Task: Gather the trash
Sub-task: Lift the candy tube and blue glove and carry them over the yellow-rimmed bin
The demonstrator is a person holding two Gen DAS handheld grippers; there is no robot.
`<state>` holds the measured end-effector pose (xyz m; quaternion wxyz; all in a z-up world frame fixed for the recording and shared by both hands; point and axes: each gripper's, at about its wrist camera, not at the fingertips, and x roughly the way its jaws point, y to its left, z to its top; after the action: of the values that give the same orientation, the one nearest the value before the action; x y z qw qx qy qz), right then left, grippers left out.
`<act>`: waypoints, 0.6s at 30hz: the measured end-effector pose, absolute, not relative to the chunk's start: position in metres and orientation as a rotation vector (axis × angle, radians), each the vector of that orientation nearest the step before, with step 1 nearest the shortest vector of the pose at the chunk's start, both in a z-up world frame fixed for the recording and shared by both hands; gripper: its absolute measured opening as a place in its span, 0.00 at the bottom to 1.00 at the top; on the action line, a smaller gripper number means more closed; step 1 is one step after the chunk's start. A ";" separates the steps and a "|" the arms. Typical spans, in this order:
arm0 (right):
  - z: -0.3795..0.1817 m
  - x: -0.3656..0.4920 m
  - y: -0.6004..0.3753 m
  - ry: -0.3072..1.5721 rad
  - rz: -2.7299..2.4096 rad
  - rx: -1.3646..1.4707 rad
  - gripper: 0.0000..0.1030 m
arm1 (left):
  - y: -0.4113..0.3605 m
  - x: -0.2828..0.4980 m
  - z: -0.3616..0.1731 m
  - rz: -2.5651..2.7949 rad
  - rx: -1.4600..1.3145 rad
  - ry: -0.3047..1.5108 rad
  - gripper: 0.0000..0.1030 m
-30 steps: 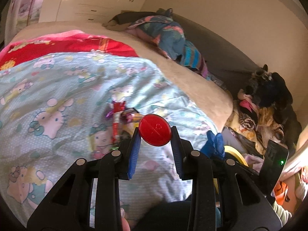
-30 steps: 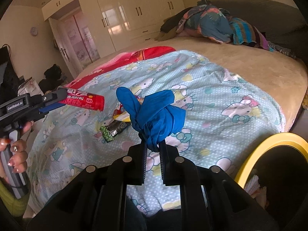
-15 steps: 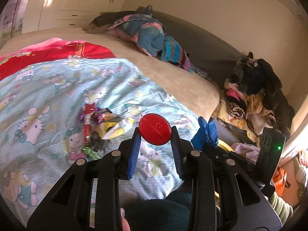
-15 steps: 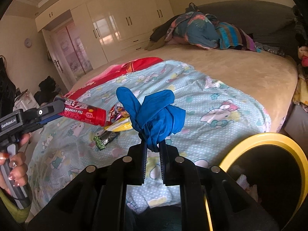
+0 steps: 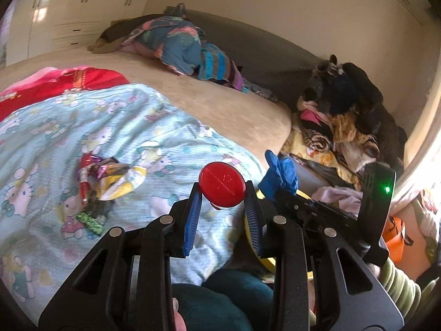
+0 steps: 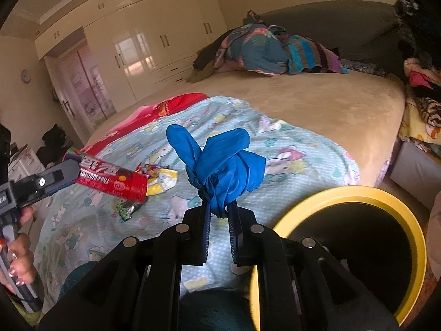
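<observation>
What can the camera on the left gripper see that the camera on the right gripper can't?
Only the left view shows the red tube end-on, just its round cap. Only the right view shows the tube's side lettering, the yellow bin opening and the wardrobe doors. Both show the blue glove, the wrapper pile and the cartoon blanket.

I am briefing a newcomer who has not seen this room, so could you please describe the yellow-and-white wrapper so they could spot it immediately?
Start at the bed's pale blue cartoon-cat blanket. On it lies one small heap of litter. The yellow-and-white wrapper sits at the heap's edge nearest the red tube, and is the only pale, crumpled piece beside the dark and shiny foil wrappers.
</observation>
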<state>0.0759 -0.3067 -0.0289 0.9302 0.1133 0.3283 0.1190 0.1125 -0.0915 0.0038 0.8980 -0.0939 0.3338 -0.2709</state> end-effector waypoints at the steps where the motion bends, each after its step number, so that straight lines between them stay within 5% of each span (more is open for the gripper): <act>1: -0.029 0.075 -0.310 0.672 0.235 0.237 0.11 | -0.097 0.111 0.004 -0.573 -0.184 0.692 0.24; 18: -0.037 0.066 -0.376 0.671 0.076 0.290 0.11 | -0.169 0.095 -0.006 -0.713 -0.079 0.719 0.24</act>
<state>0.0661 -0.3764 -0.0369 0.9333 0.1418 0.3278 0.0369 0.0954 -0.1694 -0.0062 0.8739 -0.0377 0.3440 -0.3413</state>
